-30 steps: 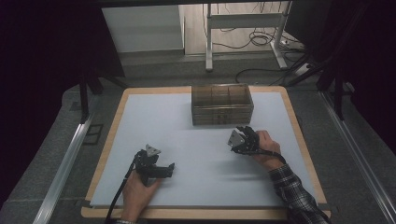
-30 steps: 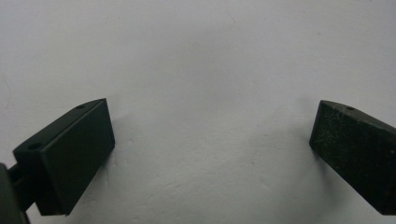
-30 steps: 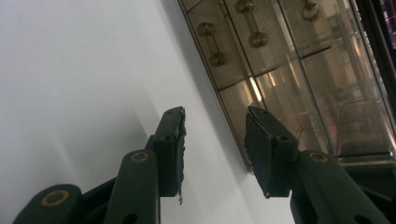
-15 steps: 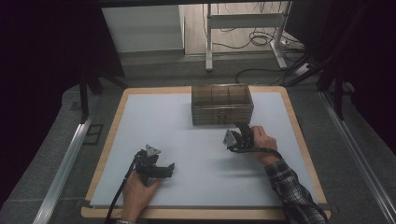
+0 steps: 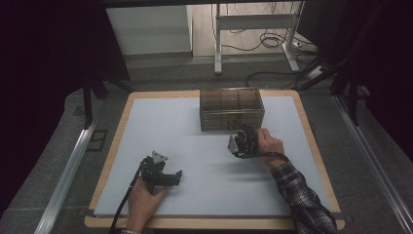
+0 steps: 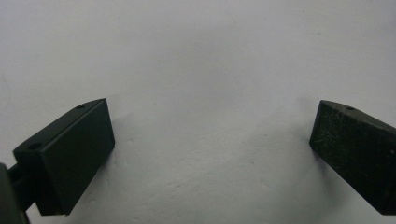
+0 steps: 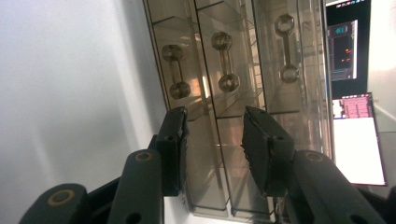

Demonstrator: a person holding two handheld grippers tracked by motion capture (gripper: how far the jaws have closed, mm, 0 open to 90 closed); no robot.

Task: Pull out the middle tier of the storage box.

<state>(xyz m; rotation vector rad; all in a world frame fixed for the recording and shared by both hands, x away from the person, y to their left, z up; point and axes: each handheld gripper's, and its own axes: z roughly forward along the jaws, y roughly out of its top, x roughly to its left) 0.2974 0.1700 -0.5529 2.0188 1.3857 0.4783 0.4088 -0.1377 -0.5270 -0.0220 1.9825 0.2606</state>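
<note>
- While my right gripper is nearing the smoky drawer organizer just ahead, jaws parted, I am judging one drawer handle should sit centred between them.
- Left gripper is lying spread, empty, on the table mat.

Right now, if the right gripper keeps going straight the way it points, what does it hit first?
The right gripper would likely first meet the front of the clear drawer box, near the middle drawer's handle. Jaws stand partly open. Depth is unclear, but the box looks close.
</note>
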